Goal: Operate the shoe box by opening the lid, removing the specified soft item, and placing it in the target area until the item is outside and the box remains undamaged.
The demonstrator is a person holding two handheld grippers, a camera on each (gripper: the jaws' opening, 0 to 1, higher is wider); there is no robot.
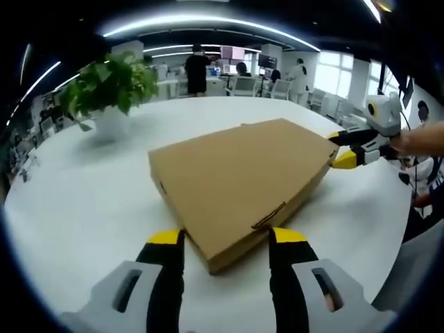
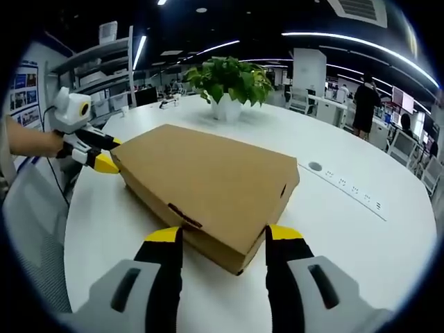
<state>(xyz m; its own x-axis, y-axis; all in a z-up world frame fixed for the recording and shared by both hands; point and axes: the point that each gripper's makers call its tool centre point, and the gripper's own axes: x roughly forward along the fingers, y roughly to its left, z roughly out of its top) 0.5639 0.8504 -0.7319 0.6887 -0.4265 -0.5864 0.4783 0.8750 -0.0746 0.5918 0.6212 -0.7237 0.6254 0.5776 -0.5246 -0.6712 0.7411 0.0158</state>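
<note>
A closed brown cardboard shoe box (image 1: 239,177) lies flat on the white table (image 1: 90,208), its lid down. In the left gripper view, my left gripper (image 1: 227,239) stands open with the box's near corner between its yellow-tipped jaws. My right gripper (image 1: 339,148) comes in from the right, held by a hand, jaws apart around the far corner. In the right gripper view the same box (image 2: 208,184) has its near corner between the jaws of my open right gripper (image 2: 224,236). My left gripper (image 2: 111,154) is at the box's far left corner. The box's contents are hidden.
A green plant in a white pot (image 1: 111,94) stands on the table beyond the box, and shows as the plant (image 2: 229,87) in the right gripper view. A socket strip (image 2: 347,186) is set in the tabletop. Office chairs and several people are far behind.
</note>
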